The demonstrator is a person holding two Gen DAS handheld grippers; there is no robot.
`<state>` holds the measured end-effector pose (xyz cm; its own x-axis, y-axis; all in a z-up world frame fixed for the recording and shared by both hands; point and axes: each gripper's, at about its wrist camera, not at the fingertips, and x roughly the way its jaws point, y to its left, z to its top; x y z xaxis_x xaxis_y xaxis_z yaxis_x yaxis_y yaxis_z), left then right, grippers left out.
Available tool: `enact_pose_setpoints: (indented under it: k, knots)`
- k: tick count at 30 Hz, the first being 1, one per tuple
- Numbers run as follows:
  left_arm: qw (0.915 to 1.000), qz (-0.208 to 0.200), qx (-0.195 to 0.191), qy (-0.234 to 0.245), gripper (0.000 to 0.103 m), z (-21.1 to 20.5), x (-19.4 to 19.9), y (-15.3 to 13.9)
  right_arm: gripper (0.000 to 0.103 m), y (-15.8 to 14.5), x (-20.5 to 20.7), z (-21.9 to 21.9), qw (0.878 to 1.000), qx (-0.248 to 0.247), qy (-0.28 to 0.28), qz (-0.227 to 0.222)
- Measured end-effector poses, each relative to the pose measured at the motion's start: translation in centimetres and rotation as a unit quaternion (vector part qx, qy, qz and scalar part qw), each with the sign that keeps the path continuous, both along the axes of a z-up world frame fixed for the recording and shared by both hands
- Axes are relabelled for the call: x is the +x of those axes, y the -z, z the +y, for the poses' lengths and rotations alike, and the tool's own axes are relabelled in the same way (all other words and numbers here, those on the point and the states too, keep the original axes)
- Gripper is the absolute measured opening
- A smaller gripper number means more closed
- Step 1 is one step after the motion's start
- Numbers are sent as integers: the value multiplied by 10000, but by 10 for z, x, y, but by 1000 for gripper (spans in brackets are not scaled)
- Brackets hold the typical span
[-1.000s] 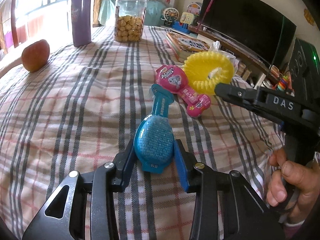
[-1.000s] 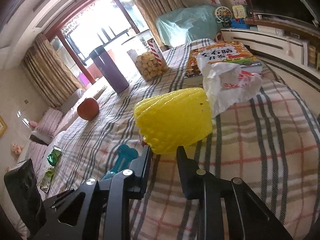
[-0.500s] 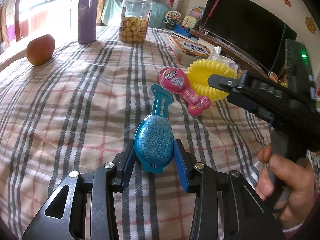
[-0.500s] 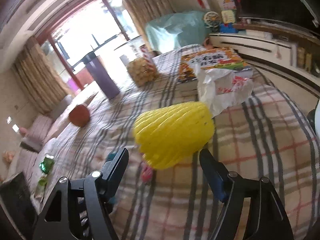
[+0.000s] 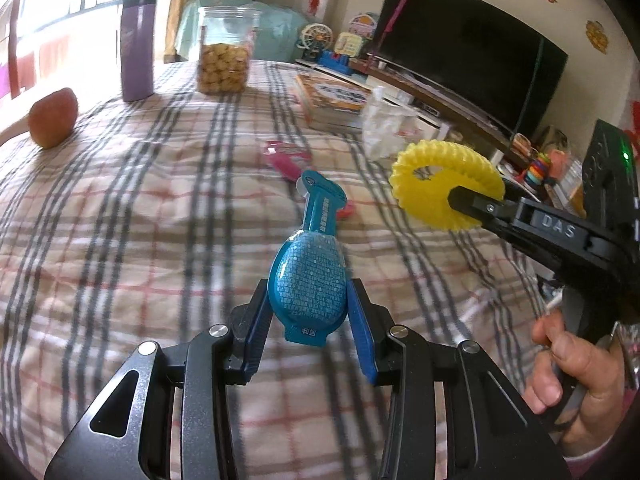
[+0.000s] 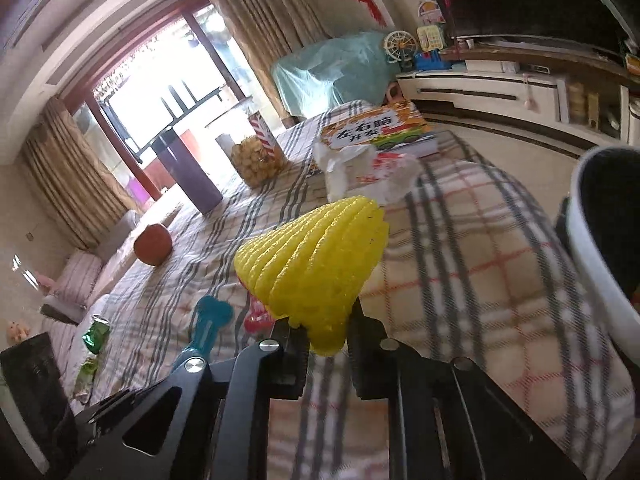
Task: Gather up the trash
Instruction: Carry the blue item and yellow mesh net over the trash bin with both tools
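- While both my grippers are loaded, the weak hold is on the right: my right gripper [image 6: 327, 338] pinches only the lower tip of the yellow foam net [image 6: 316, 268], lifted off the plaid cloth [image 6: 472, 264], and soft foam could squeeze out of the jaws if I swing fast
- My left gripper [image 5: 310, 314] is closed on the fat end of the blue wrapper [image 5: 308, 280]; its long neck sticks out forward, seemingly clear of the cloth, so I judge the smooth plastic could pivot or slide between the pads
- At the right edge of the right view is a white rim with a dark inside, probably the bin [image 6: 600, 248]; it sits beyond the table edge, so a release made too soon would drop the net on the cloth or the floor
- In the left view the two grippers sit near each other, so crossing toward the bin together risks a knock
- A pink wrapper [image 5: 286, 156] lies on the cloth just behind the blue one's neck, and a crumpled white bag [image 6: 368, 172] rests against the book [image 6: 376, 130]; both look like trash to be fetched later
- An apple [image 5: 52, 118], a purple cup [image 5: 138, 46] and a snack jar [image 5: 224, 52] stand well apart at the far side, out of my path
- Nothing blocks the way to the bin that I can see
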<state>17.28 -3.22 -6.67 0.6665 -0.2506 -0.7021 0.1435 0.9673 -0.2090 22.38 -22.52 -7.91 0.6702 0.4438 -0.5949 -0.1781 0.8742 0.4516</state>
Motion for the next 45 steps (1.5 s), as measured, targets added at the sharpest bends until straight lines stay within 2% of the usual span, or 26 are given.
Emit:
enact_pose_setpoints:
  k: [10, 20, 34, 45]
  knots:
    - [9987, -13, -32, 506, 36, -47, -2, -6, 16, -10, -40, -57, 9993, 99, 350, -78]
    - [9950, -70, -43, 999, 36, -98, 3, -17, 16, -17, -61, -108, 9966, 124, 804, -138]
    - [9882, -202, -12, 1518, 36, -163, 17, -32, 16, -19, -71, -171, 9899, 124, 1399, -199]
    - [9827, -296, 15, 1827, 36, -203, 29, -41, 16, -17, -68, -207, 9859, 50, 1664, -162]
